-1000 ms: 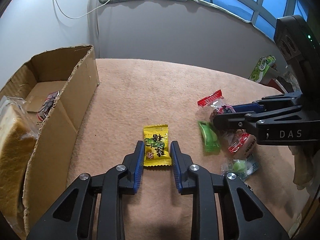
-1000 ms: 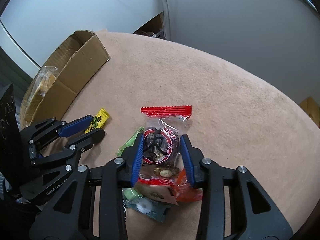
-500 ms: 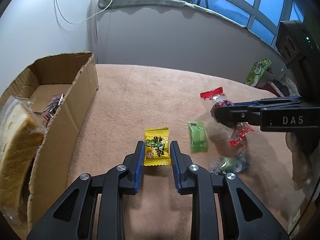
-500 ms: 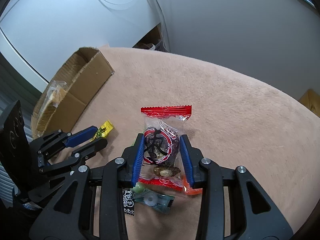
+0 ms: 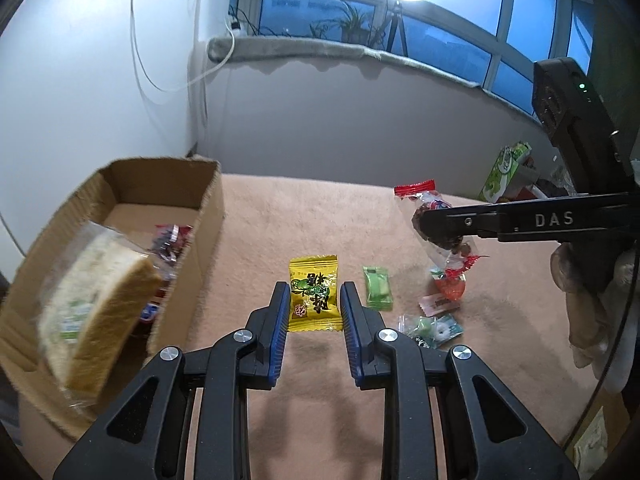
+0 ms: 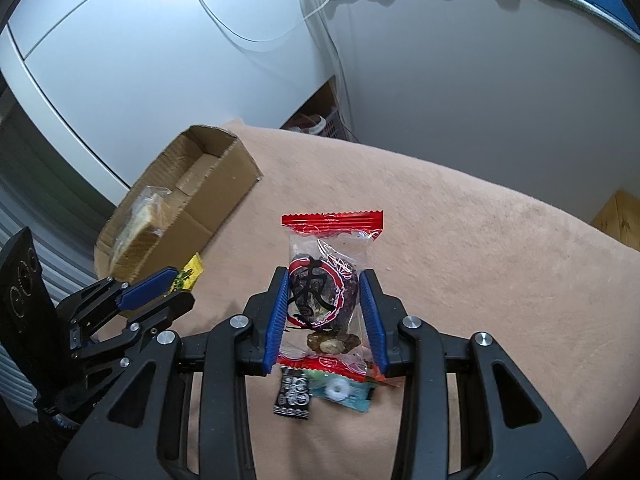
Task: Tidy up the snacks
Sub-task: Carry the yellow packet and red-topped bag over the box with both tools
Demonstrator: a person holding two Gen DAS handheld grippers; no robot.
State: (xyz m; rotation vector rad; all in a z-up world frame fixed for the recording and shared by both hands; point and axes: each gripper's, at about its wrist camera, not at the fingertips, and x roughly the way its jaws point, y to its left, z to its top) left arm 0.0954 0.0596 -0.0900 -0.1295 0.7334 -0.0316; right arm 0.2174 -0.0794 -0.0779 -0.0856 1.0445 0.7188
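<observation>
Nearest the left wrist camera, the left gripper (image 5: 313,304) pinches the yellow candy packet (image 5: 315,293) between its blue pads, beside the cardboard box (image 5: 208,216), above the peach cloth (image 5: 300,208). Right of that packet lie a green candy (image 5: 377,287) and a mint sachet (image 5: 434,327). Farther right, the right gripper (image 6: 326,312), lettered "DAS" on its side, clamps a clear red-ended snack bag (image 6: 326,280) bearing a black Chinese character, lifted off the cloth. Wrapped bread (image 5: 96,304) sits inside the box.
</observation>
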